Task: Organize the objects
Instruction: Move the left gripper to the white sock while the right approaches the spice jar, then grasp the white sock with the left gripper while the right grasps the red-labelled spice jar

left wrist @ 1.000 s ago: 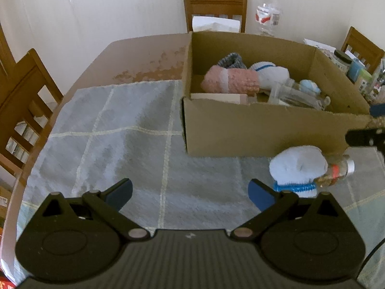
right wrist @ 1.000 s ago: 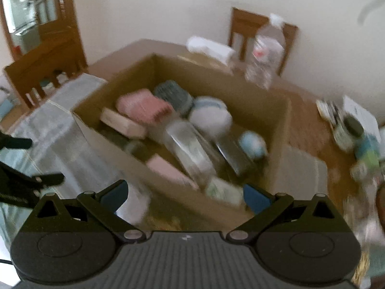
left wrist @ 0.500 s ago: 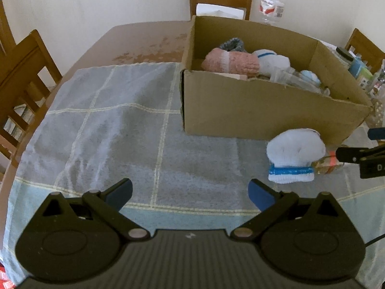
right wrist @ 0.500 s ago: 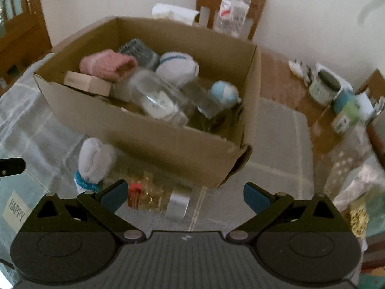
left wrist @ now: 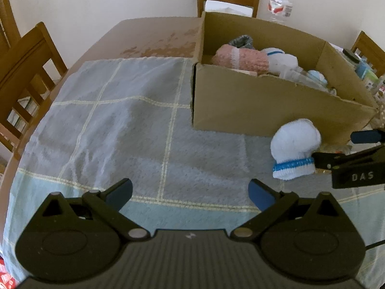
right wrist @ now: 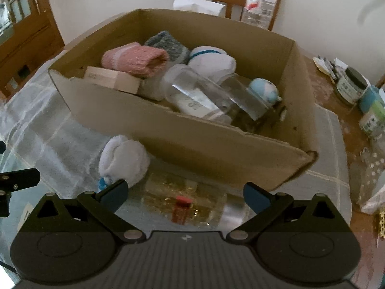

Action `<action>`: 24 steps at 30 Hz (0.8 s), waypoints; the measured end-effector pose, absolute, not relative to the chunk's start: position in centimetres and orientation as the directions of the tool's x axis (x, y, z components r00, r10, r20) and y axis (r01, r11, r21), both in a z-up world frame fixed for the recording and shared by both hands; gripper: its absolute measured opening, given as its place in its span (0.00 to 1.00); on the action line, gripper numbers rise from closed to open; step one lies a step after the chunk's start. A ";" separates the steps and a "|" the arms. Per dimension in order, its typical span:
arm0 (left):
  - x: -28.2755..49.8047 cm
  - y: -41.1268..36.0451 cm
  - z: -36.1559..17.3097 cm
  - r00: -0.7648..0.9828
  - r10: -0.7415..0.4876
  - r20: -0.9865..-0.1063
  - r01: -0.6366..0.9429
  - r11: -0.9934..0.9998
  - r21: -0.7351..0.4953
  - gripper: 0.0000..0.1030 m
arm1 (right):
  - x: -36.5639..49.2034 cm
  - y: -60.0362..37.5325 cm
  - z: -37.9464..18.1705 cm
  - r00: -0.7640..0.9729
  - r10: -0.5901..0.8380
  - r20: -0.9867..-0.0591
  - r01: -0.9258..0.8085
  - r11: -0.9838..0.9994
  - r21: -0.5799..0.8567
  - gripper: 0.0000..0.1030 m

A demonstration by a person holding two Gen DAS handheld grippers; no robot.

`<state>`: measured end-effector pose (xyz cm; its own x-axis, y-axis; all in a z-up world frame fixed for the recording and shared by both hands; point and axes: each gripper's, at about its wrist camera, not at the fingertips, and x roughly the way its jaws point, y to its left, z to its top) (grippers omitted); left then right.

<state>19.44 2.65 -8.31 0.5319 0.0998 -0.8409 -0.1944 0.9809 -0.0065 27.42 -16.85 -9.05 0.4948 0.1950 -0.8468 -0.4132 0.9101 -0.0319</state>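
An open cardboard box (right wrist: 182, 137) (left wrist: 264, 110) stands on the grey checked cloth (left wrist: 120, 125). It holds a pink knitted roll (right wrist: 136, 59), a grey sock (right wrist: 166, 42), a white sock (right wrist: 211, 60), clear bottles (right wrist: 192, 94) and a small blue ball (right wrist: 263, 89). In front of the box lie a white sock ball with a blue band (left wrist: 294, 148) (right wrist: 122, 161) and a clear packet of gold pieces with a red label (right wrist: 185, 202). My right gripper (right wrist: 185, 195) (left wrist: 334, 148) is open, low over that packet. Open and with nothing in it, my left gripper (left wrist: 190, 191) hovers over bare cloth left of the sock ball.
Wooden chairs (left wrist: 21, 77) stand at the left and behind the table (left wrist: 154, 36). A water bottle (left wrist: 280, 2) stands behind the box. Jars and small containers (right wrist: 351, 86) crowd the table to the right of the box. The cloth left of the box is bare.
My right gripper has swung down from above the box to the packet in front of it. The left gripper has pulled back a little and stays open.
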 end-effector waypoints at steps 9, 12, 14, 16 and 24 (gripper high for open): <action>19.6 2.4 -8.5 0.533 0.085 -0.842 -0.179 0.984 -0.014 0.99 | 27.4 -18.2 -9.7 0.516 0.138 -0.845 -0.375 0.924 -0.079 1.00; 20.1 1.7 -8.6 0.539 0.067 -0.840 -0.150 0.989 -0.017 0.99 | 27.3 -19.2 -10.0 0.512 0.130 -0.849 -0.362 0.929 -0.076 1.00; 20.5 1.1 -8.6 0.543 0.050 -0.838 -0.124 0.992 -0.020 0.99 | 27.2 -19.9 -10.3 0.506 0.121 -0.854 -0.351 0.933 -0.075 1.00; 20.9 0.5 -8.7 0.547 0.029 -0.837 -0.093 0.995 -0.026 0.99 | 27.2 -20.5 -10.8 0.497 0.110 -0.861 -0.343 0.936 -0.078 1.00; 22.9 -2.5 -9.1 0.556 -0.087 -0.827 0.067 0.996 -0.061 0.99 | 27.5 -22.9 -12.3 0.465 0.155 -0.871 -0.348 0.937 -0.019 1.00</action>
